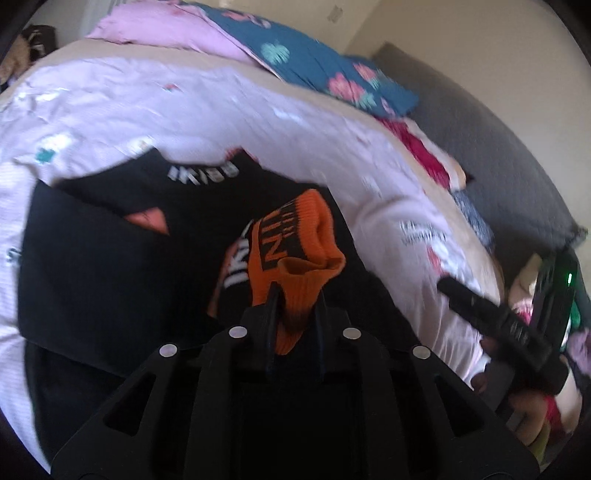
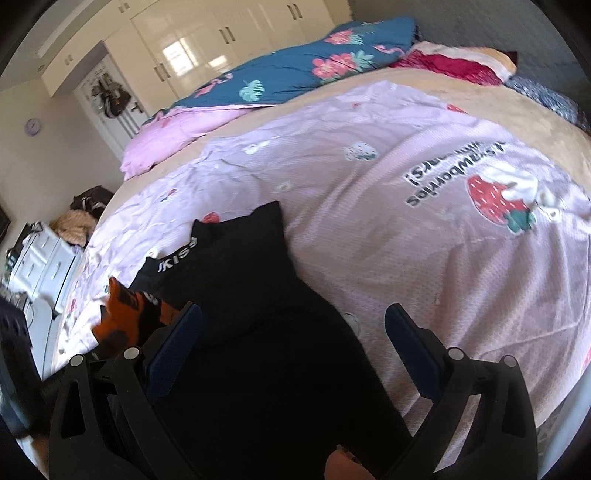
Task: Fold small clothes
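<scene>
Two grippers are over the bed: low in the left wrist view the left gripper has its fingers pinched close together on the cuff of an orange sock, whose black lettering is too bent to read. Low in the right wrist view the right gripper stands wide apart with nothing between its blue pads, hanging over a dark pile of black clothes. That sock shows at the lower left of this frame, just beside the left pad. White letters on a black band read "KISS" in the right view, blurred in the left one. Beyond the pile spreads a pale pink sheet, bare toward the right, printed "strawberries" beside a strawberry picture. At the top lie a blue flowered quilt and white cupboards.
</scene>
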Tool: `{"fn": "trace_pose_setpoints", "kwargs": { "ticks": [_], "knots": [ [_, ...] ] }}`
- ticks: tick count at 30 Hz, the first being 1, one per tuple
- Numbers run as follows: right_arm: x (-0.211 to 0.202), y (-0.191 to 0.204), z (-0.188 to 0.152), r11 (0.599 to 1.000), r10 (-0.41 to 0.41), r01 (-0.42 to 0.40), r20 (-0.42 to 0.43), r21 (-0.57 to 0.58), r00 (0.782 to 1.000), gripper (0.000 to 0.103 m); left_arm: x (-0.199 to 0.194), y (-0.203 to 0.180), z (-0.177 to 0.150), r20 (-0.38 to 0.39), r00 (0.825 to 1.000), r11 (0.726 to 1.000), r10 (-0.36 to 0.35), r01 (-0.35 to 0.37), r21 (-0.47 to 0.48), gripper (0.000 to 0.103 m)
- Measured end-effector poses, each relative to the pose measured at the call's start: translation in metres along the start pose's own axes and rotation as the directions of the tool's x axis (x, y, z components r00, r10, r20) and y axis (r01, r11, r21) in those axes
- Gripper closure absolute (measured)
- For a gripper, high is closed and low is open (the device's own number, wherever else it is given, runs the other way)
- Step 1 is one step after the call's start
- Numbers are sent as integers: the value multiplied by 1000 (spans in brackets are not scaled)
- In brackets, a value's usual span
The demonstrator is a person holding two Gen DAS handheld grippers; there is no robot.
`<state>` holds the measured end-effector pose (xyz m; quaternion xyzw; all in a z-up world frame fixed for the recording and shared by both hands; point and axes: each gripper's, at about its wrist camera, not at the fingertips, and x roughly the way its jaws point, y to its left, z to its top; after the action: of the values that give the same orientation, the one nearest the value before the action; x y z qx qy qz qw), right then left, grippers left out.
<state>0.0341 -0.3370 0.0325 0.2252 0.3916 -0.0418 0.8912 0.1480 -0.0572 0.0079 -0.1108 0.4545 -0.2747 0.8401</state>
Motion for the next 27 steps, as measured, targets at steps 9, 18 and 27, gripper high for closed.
{"fn": "trace_pose_setpoints", "kwargs": {
  "ticks": [9, 18, 27],
  "knots": [
    [8, -4, 0, 1000, 22, -22, -43, 1, 999, 4, 22, -11, -24, -108, 994, 996, -28, 37, 78, 52],
    [52, 49, -25, 977, 105, -136, -184, -162, 977, 20, -20, 46, -8, -27, 987, 987, 155, -156, -38, 24],
    [91, 62, -40, 975, 84, -128, -229, -184, 970, 54, -71, 93, -4, 67, 963, 958, 261, -250, -141, 20]
  ]
}}
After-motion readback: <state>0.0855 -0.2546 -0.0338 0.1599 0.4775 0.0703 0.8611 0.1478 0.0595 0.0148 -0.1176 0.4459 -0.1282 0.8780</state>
